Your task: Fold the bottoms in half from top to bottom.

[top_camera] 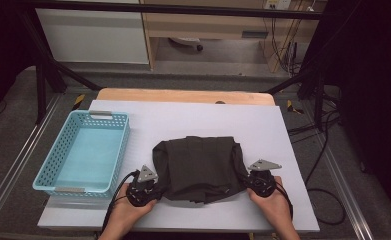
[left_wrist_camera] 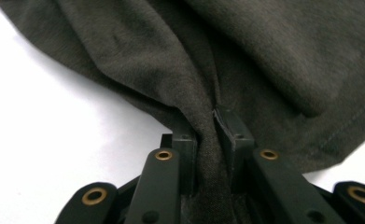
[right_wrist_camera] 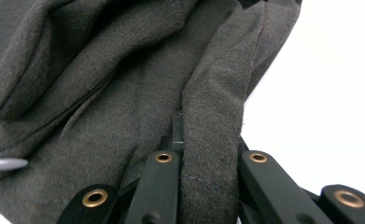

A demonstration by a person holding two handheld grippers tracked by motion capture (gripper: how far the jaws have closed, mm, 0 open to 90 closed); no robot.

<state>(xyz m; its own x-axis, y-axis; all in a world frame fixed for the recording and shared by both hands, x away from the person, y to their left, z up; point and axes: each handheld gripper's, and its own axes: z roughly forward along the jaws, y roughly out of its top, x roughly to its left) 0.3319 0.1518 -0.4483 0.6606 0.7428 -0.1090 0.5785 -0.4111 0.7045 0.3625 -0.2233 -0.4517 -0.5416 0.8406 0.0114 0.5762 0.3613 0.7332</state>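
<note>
Two grippers pinch one dark cloth garment (top_camera: 198, 167) at its near corners, and it lies spread on the white table sheet (top_camera: 193, 120), just right of the light-blue perforated basket (top_camera: 83, 152) and apart from it. The garment's long axis runs left to right across the table, parallel to the near edge, with its far edge rounded and folded and its near edge sagging between the two grips. The left gripper (top_camera: 144, 187) holds the near-left corner: in the left gripper view its jaws are clamped on a gathered ridge of the fabric (left_wrist_camera: 203, 121), which fans out ahead of them. The right gripper (top_camera: 259, 181) holds the near-right corner: in the right gripper view a fold of the same fabric (right_wrist_camera: 208, 140) is squeezed between its jaws, hiding most of one jaw. No brand, label or readable writing shows on the garment; a small grey oval at the left edge of the right gripper view (right_wrist_camera: 3, 164) may be a button, though it is too blurred to be sure. Both of the person's hands come in from the near edge, the left hand (top_camera: 128, 210) and right hand (top_camera: 275, 205) each wrapped around a gripper body, forearms angled slightly inward, grippers low over the sheet and pointing toward each other across the cloth.
</note>
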